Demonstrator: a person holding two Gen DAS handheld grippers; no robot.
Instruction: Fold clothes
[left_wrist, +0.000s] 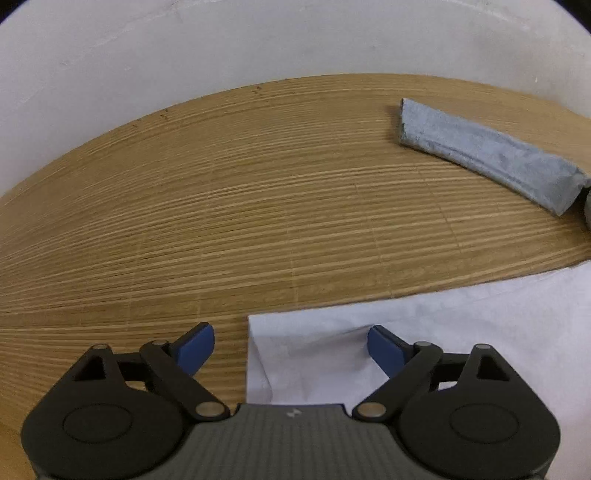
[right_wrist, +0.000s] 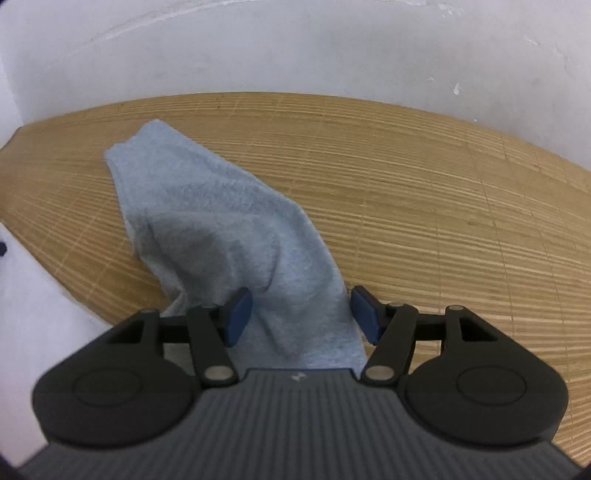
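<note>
Both jaws gape: blue cloth (right_wrist: 236, 229) between right's.

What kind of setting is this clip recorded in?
Probably an indoor tabletop folding station: a striped wooden table against a plain white wall, with a blue-grey garment and white cloth laid out.

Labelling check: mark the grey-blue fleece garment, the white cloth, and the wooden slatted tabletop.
Grey-blue fleece garment (right_wrist: 221, 229): right wrist view, middle of the fabric.
White cloth (left_wrist: 480, 332): left wrist view, flat upper area.
Wooden slatted tabletop (left_wrist: 221, 203): left wrist view, bare centre.
</note>
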